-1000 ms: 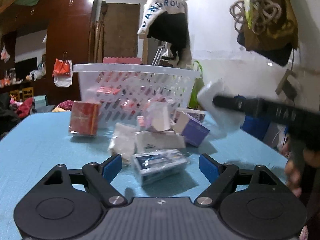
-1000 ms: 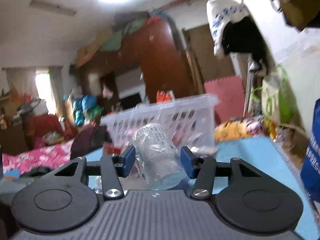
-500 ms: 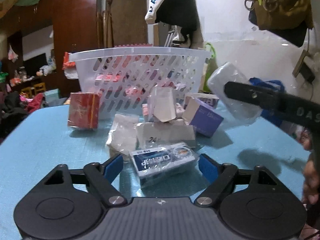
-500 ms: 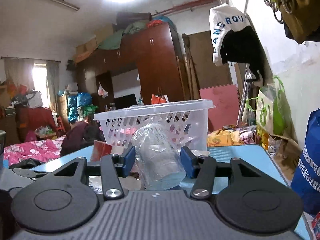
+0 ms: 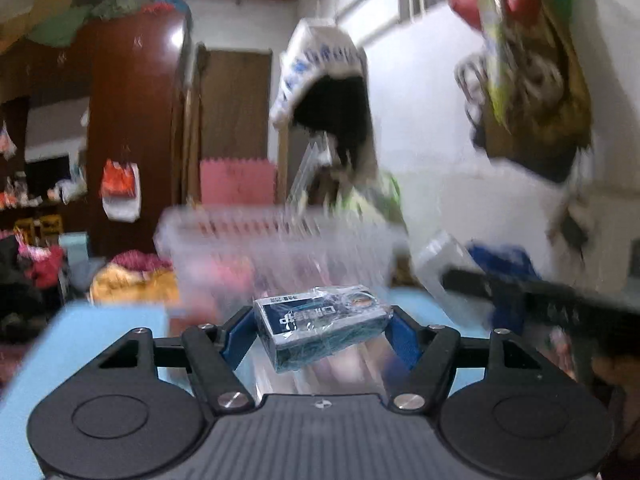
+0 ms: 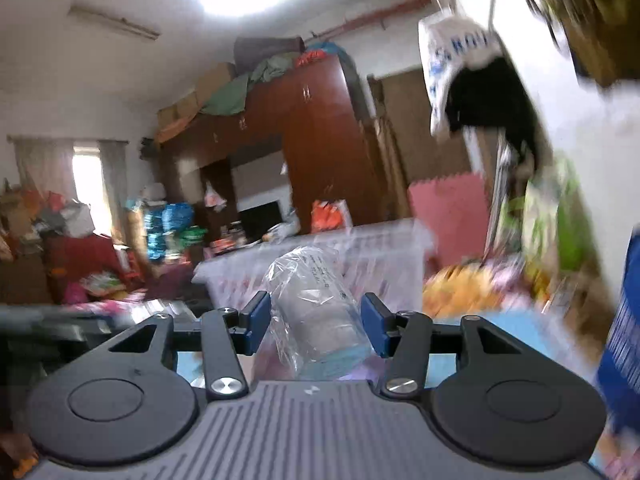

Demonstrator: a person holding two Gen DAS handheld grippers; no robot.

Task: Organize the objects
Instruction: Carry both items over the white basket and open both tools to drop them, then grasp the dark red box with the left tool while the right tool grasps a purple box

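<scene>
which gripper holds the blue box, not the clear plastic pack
The left gripper: its jaws clamp the blue box. The right gripper holds the clear pack.

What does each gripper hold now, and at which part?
The left gripper clamps the blue plastic-wrapped box at its two short ends. The right gripper grips the clear plastic packet across its sides, near the middle.

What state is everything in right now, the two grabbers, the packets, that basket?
Left gripper: shut on the blue box.
Blue box: plastic-wrapped, gripped, tilted.
Right gripper: shut on the clear packet.
Clear packet: gripped, crinkled.
White basket: upright, open-topped, things inside.
</scene>
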